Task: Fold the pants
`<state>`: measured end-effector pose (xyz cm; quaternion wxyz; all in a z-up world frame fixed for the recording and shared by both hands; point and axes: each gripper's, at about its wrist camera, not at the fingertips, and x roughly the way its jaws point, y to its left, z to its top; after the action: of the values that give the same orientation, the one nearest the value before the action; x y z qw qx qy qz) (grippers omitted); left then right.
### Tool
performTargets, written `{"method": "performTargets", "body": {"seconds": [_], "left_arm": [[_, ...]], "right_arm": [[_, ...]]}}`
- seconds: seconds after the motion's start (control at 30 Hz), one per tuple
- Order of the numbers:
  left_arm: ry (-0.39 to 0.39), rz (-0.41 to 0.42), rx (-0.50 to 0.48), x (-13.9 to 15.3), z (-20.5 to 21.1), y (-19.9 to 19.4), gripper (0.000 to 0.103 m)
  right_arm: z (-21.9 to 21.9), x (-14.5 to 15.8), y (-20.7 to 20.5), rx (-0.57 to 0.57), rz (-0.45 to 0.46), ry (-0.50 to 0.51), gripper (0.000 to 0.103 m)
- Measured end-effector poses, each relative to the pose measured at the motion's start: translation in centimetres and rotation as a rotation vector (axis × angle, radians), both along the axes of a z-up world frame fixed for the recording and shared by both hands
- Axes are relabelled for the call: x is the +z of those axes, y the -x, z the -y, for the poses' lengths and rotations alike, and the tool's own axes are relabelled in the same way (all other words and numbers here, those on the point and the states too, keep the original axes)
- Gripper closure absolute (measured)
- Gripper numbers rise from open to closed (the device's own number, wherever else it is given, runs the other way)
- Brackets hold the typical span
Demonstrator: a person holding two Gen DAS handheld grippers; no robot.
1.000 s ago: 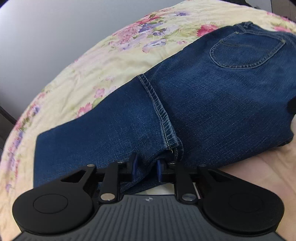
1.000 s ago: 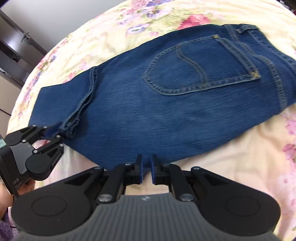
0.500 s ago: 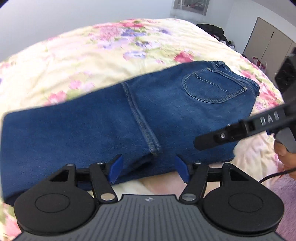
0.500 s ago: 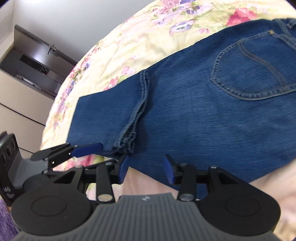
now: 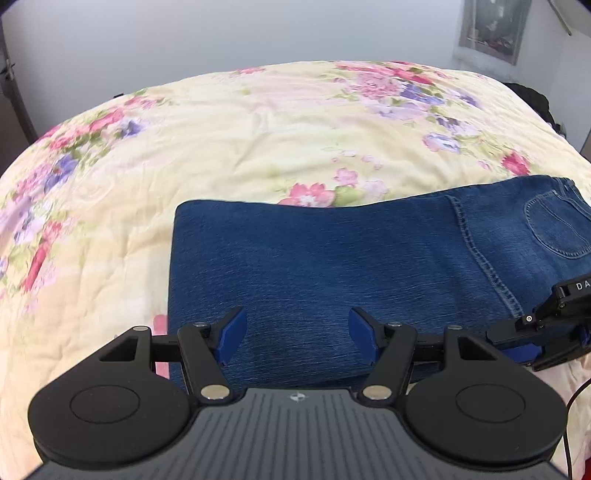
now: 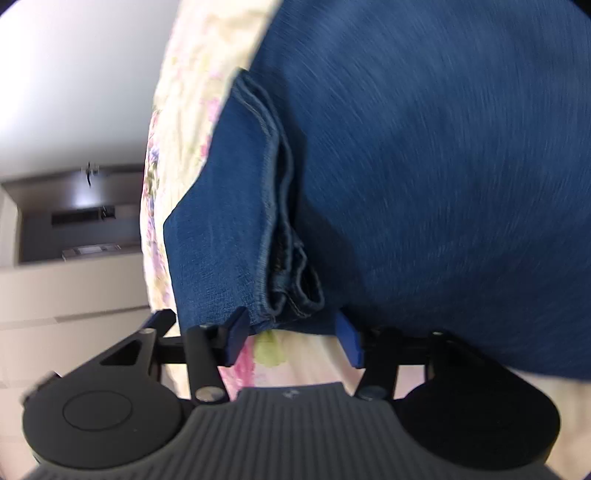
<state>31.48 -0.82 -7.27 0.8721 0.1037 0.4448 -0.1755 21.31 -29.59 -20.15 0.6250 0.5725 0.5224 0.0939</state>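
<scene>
Dark blue jeans (image 5: 332,266) lie folded on the floral bedspread (image 5: 258,129), leg hems doubled back toward the back pocket (image 5: 557,229) at the right. My left gripper (image 5: 295,332) is open and empty, just above the near edge of the folded leg. My right gripper (image 6: 291,332) is open and empty, close to the stacked hems (image 6: 288,280) at the jeans' near edge. The right gripper also shows at the right edge of the left wrist view (image 5: 546,332), low by the jeans.
The bedspread stretches wide to the left and far side of the jeans. A grey wall (image 5: 258,33) stands behind the bed, with a picture frame (image 5: 491,29) at upper right. A dark shelf unit (image 6: 77,214) is off the bed's side.
Both grippers let go of the jeans and opened wide. The left one pulled back and swung left along the folded leg. The right one dropped in close to the hems.
</scene>
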Motion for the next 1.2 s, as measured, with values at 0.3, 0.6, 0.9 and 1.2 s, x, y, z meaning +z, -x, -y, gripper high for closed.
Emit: {"method": "performTargets", "body": {"seconds": [0.3,0.6,0.9,1.2], "left_arm": [[0.035,0.015,0.01,-0.7,-1.3,-0.5,0.03],[0.022,0.061,0.075,1.4,-3.1,0.2,0.03],[0.056,0.093,0.216,4.4,-5.7,0.7,0.03],[0.083,0.092,0.202,4.5,-3.8,0.2,0.031]], "right_arm": [[0.0,0.0,-0.8,-0.192,0.02,-0.028,0.067],[0.0,4.2,-1.3,-0.179,0.125,0.116,0.091],[-3.4,21.3,-8.3,0.019,0.412,0.578,0.093],[0.7,36.0,-6.8,0.174,0.635,1.078,0.094]]}}
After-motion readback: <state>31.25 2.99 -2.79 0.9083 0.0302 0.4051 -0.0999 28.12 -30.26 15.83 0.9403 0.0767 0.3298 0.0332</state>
